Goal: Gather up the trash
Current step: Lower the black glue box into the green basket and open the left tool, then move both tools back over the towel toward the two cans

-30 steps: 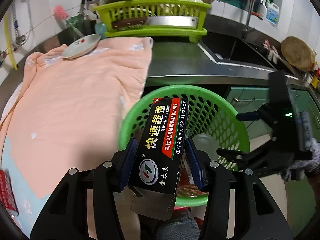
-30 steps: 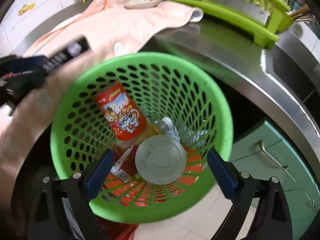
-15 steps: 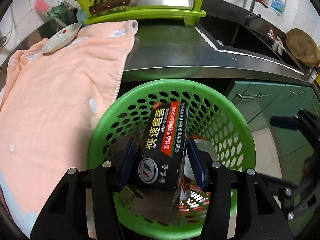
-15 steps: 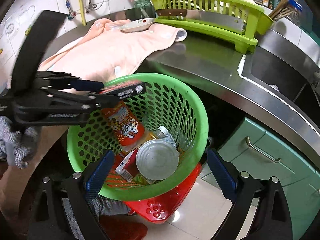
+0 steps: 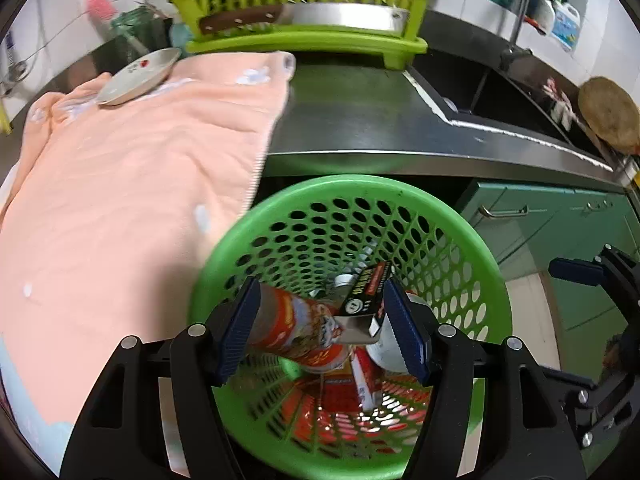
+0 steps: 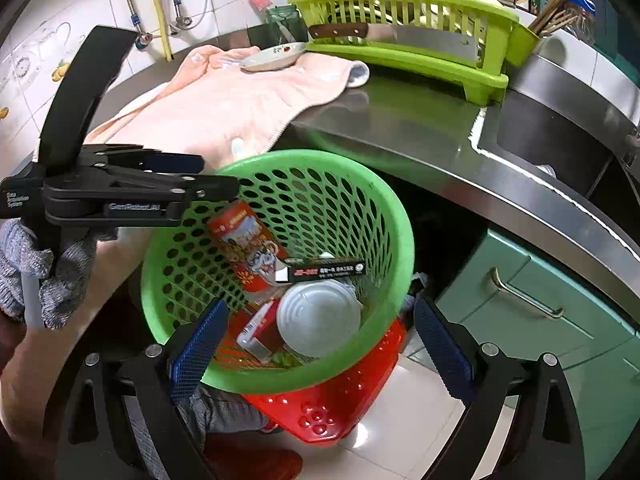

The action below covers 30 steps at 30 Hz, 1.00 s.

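Note:
A green perforated basket (image 5: 460, 240) (image 6: 384, 208) sits below the steel counter edge. Inside lie a red snack canister (image 5: 296, 324) (image 6: 244, 240), a white round lid (image 6: 320, 316) and a black glue box (image 5: 366, 292) (image 6: 324, 270), which is loose in the basket. My left gripper (image 5: 322, 332) is open and empty right over the basket; it also shows in the right wrist view (image 6: 208, 184). My right gripper (image 6: 320, 344) is open and empty, with its fingers on either side of the basket's near rim.
A peach towel (image 5: 132, 184) covers the counter at left with a small plate (image 5: 138, 76) on it. A lime dish rack (image 5: 304, 8) holds a cleaver. A sink (image 5: 504, 100) is at right, green cabinets (image 6: 540, 320) below. A red basket (image 6: 340, 404) lies under the green one.
My left gripper has opened and let go of the black glue box, which has dropped into the green basket. The right gripper has drawn back a little from the basket.

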Motion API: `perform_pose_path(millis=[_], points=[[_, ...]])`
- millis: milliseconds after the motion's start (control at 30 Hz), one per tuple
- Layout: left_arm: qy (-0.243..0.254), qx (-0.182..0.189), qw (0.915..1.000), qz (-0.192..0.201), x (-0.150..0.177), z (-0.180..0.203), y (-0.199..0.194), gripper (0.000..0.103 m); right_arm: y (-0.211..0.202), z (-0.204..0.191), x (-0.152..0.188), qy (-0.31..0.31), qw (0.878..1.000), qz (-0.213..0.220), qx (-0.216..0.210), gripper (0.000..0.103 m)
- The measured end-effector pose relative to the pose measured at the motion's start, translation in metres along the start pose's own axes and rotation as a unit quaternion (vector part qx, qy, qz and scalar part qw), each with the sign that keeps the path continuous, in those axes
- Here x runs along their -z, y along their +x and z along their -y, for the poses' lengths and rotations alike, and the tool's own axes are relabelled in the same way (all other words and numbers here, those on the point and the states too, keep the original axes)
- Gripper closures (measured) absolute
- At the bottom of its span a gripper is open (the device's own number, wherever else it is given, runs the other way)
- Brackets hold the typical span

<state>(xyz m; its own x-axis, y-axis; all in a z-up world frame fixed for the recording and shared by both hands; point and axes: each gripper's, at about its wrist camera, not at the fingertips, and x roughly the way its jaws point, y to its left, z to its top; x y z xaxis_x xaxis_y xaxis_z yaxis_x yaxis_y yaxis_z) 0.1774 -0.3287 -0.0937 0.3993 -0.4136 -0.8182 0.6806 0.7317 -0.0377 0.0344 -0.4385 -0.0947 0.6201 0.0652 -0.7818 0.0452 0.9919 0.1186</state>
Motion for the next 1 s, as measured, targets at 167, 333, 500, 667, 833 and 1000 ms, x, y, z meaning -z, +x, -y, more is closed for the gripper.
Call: perform_pose_path(millis=[167,333,500,667,833,1000], points=[[-0.02,-0.011,0.9995,0.023,0.01,-0.022,-0.034,0.038,-0.003,-0.014,-0.01,-0.004,1.0,0.017,-0.012,0.012],[-0.043,-0.029,0.9977,0.043,0.026,-0.05,-0.07,0.036,-0.002,-0.043,-0.024,-0.017,0.999,0.025,-0.035,0.012],[-0.068,-0.057,0.9941,0.061,0.049,-0.087,-0.107,0.036,0.002,-0.082,-0.039,-0.04,0.997,0.031,-0.058,0.012],[-0.106,-0.1,0.9864,0.076,0.075,-0.136,-0.147,0.036,0.008,-0.13,-0.056,-0.069,0.994,0.032,-0.084,0.012],[-0.15,-0.14,0.9746,0.089,0.104,-0.187,-0.184,0.036,0.016,-0.177,-0.068,-0.097,0.989,0.031,-0.107,0.012],[-0.191,-0.18,0.9602,0.096,0.136,-0.236,-0.216,0.036,0.025,-0.221,-0.08,-0.117,0.984,0.028,-0.128,0.012]])
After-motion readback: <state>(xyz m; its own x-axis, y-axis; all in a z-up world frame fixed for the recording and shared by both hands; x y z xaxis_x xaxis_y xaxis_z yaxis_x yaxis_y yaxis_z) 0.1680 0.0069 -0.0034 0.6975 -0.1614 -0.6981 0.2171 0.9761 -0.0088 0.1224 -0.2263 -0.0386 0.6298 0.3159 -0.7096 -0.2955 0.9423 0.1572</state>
